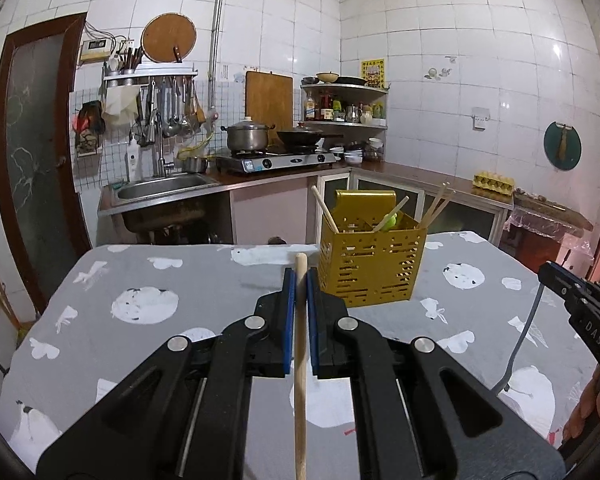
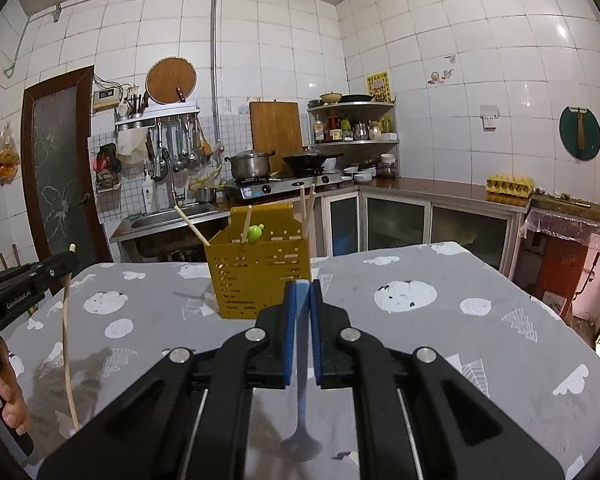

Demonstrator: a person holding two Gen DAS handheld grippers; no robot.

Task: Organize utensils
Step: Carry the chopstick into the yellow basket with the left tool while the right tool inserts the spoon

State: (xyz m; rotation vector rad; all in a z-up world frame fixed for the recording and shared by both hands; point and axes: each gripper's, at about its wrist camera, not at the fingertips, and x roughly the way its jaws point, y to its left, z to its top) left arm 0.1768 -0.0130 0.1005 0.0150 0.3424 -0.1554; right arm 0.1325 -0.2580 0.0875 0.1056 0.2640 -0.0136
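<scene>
From my left wrist, my left gripper (image 1: 300, 280) is clamped on one wooden chopstick (image 1: 300, 360); the yellow holder (image 1: 370, 268) stands far right with four chopsticks, I think. "DAS" shows on my right gripper (image 1: 548, 270).

From my right wrist, that gripper pinches one blue spoon (image 2: 301, 380); "GenRobot.AI" marks the left.

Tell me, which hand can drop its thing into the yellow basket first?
Probably the left. Its chopstick sits upright in the left gripper, close beside the yellow basket. The right gripper with the blue spoon looks slightly farther back. Both jaws are shut on their utensils.
</scene>
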